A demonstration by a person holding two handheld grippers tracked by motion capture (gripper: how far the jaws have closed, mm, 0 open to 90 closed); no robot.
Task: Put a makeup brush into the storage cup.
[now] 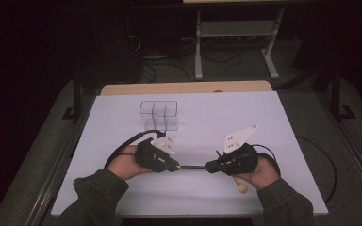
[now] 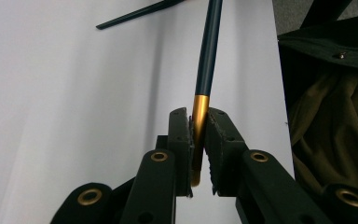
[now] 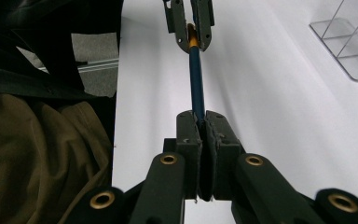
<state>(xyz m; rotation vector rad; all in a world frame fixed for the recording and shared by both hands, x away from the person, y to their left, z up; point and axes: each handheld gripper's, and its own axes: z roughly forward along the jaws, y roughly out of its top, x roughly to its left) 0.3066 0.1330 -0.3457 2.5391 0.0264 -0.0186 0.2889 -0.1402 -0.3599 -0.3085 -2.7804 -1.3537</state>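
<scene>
A thin dark-blue pen [image 1: 192, 166] with a gold end hangs level above the white sheet, held between both grippers. My left gripper [image 1: 175, 165] is shut on the gold end; in the left gripper view the pads [image 2: 181, 135] press on the gold part of the pen [image 2: 207, 56]. My right gripper [image 1: 209, 166] is shut on the blue shaft, and in the right gripper view the pen [image 3: 196, 79] runs from between my right gripper's [image 3: 203, 130] pads to the left gripper [image 3: 189, 23] farther off. The two grippers point at each other.
A clear plastic organizer [image 1: 159, 113] with several compartments stands on the white sheet [image 1: 122, 122] beyond the hands, also in the right gripper view [image 3: 349, 42]. A tan ball-ended stick [image 1: 239, 187] lies under the right hand. Another thin dark stick [image 2: 140, 13] lies on the sheet.
</scene>
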